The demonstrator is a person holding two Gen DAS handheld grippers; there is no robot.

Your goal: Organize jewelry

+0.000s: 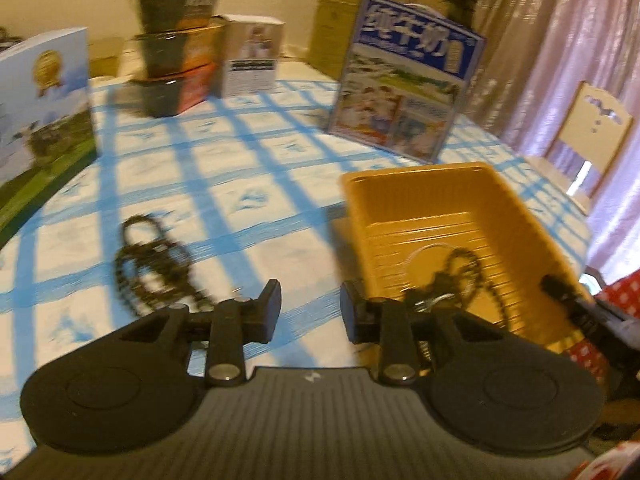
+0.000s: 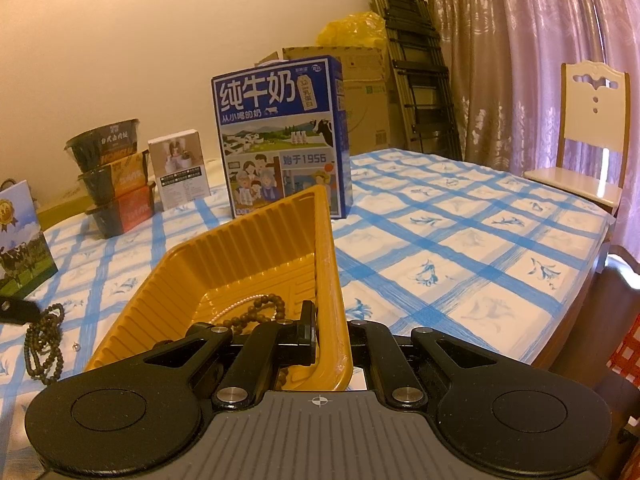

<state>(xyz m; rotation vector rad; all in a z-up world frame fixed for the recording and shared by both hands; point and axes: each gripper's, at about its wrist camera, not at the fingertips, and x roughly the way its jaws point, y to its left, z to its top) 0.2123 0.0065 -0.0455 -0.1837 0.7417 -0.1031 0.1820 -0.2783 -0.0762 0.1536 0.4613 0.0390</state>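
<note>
Bead necklace [image 1: 154, 264] lies left of tray [image 1: 452, 196]; your right gripper [image 2: 331, 338] pinches its wall steady, left gripper [image 1: 310, 312] wide, empty.

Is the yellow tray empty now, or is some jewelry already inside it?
Not empty. The yellow tray holds a dark bead necklace and a thin pearl strand. Another bead necklace lies outside on the tablecloth.

Right tool [image 2: 331, 336]'s right finger behind tray wall [image 2: 334, 280]
</note>
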